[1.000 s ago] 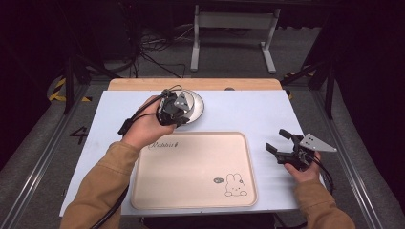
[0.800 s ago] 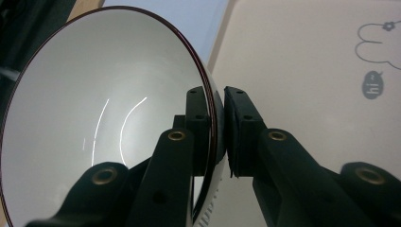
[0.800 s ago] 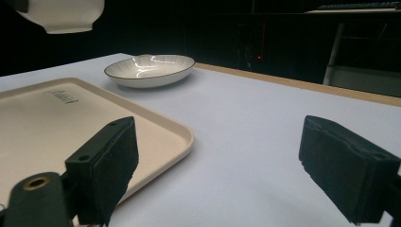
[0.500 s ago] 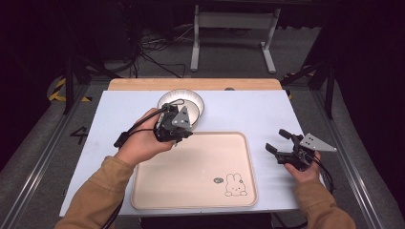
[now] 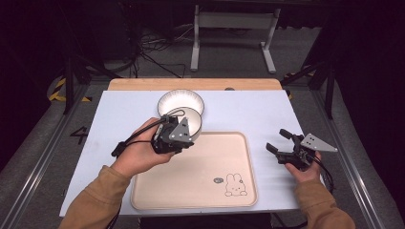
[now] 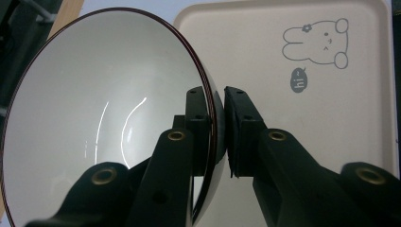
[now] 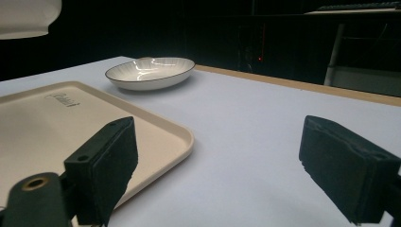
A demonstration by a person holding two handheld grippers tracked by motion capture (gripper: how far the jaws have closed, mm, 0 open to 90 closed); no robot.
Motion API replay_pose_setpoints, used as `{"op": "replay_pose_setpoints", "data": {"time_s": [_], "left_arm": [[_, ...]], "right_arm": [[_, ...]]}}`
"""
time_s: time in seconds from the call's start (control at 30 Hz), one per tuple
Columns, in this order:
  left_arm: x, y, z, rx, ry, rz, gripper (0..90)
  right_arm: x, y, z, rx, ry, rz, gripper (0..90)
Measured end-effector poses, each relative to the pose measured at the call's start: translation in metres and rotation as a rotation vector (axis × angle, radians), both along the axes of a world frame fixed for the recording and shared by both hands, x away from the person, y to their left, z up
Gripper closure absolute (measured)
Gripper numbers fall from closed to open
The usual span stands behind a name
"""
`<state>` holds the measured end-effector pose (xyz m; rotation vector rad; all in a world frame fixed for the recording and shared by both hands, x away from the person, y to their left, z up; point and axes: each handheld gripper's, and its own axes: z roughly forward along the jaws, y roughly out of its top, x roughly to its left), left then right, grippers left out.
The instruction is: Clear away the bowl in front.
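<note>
My left gripper is shut on the rim of a white bowl with a dark edge, holding it tilted above the far left corner of the beige tray. In the left gripper view the jaws pinch the bowl's wall, one pad inside and one outside, at the left gripper's tips, with the tray beneath. A second white dish sits on the table just behind. My right gripper rests open at the tray's right, nothing between its jaws.
The tray carries a rabbit drawing near its front right corner. A white mat covers the table, with a wooden strip along the far edge. A metal stand is beyond the table. The ribbed dish lies past the tray's corner.
My left hand has carried the bowl toward me and right, off the dish beneath, which now lies uncovered. The right gripper has stayed put.
</note>
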<state>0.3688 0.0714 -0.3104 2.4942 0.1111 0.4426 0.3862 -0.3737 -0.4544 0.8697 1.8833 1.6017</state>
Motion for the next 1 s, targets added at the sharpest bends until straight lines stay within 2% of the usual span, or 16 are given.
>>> {"op": "replay_pose_setpoints", "data": {"time_s": [0.33, 0.63, 0.8, 1.0], "left_arm": [[-0.011, 0.001, -0.008, 0.009, -0.004, -0.055, 81.0], [-0.015, -0.001, -0.016, 0.013, 0.0, -0.092, 81.0], [-0.014, -0.006, -0.03, 0.031, 0.023, -0.106, 80.9], [-0.014, -0.01, -0.039, 0.053, 0.048, -0.121, 80.9]], "right_arm": [[0.0, 0.0, 0.0, -0.001, -0.003, 0.001, 12.8], [0.0, 0.0, 0.0, -0.001, -0.005, 0.002, 12.8], [0.0, 0.0, 0.0, -0.001, -0.006, 0.002, 12.9], [0.0, 0.0, 0.0, -0.001, -0.005, 0.002, 12.9]]}}
